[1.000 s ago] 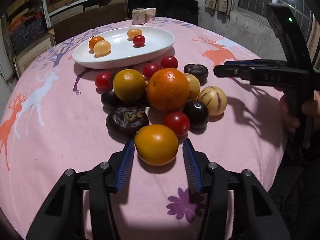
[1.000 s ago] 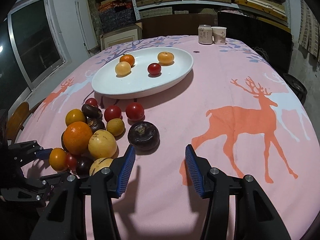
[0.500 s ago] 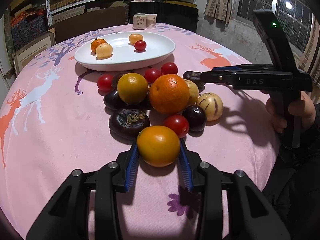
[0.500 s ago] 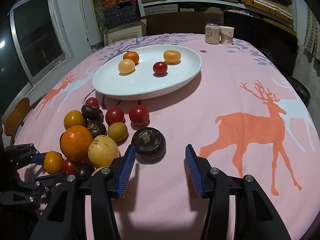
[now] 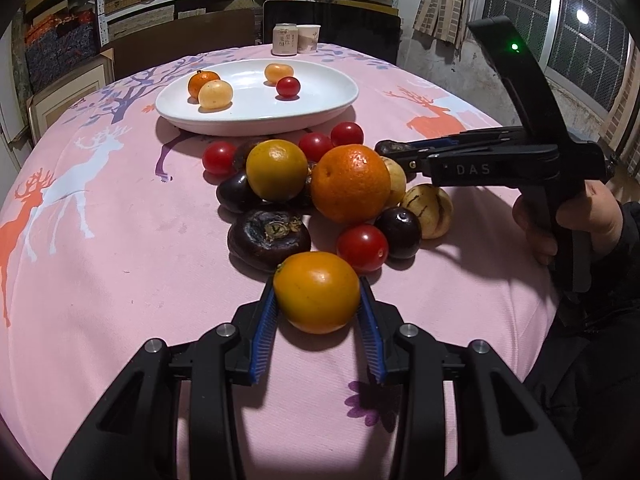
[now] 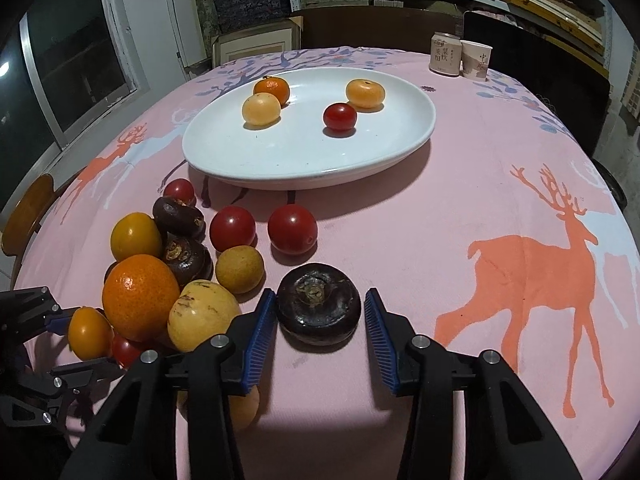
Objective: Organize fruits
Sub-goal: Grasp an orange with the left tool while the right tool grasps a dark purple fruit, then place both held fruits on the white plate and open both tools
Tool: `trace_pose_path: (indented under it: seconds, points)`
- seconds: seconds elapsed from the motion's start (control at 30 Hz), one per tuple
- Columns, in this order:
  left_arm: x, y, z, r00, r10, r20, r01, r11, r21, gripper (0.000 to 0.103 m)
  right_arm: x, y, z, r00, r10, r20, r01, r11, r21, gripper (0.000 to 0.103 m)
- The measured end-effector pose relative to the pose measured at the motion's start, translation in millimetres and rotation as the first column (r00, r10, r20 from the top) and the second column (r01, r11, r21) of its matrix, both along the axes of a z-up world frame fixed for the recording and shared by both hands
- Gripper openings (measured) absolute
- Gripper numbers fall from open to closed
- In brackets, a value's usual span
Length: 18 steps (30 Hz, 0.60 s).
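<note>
Nearest, an orange tomato (image 5: 317,291) on the worktop (image 5: 120,280) is pinched by the left gripper (image 5: 318,312), a dark fruit (image 6: 319,309) is straddled by the closing right gripper (image 6: 320,322), and neighbouring fruit could be knocked loose before the plate (image 6: 400,148) is reached.

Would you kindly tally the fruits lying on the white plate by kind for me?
Mandarins: 2
Pale yellow fruit: 1
Red tomato: 1
Total: 4
</note>
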<state>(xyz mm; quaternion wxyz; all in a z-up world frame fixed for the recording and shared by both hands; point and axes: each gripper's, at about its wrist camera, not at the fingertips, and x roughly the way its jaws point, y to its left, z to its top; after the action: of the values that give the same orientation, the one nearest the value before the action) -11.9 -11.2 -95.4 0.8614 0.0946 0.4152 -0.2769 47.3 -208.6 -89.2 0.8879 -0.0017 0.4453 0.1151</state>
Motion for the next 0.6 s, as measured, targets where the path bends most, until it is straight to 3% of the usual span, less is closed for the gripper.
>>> trace_pose_path:
  seconds: [0.6]
  points:
    - [6, 13, 21, 0.999, 0.026, 0.041, -0.025, 0.999, -0.030, 0.038, -13, -13, 14, 0.999, -0.011, 0.035, 0.008, 0.998, 0.060, 0.042]
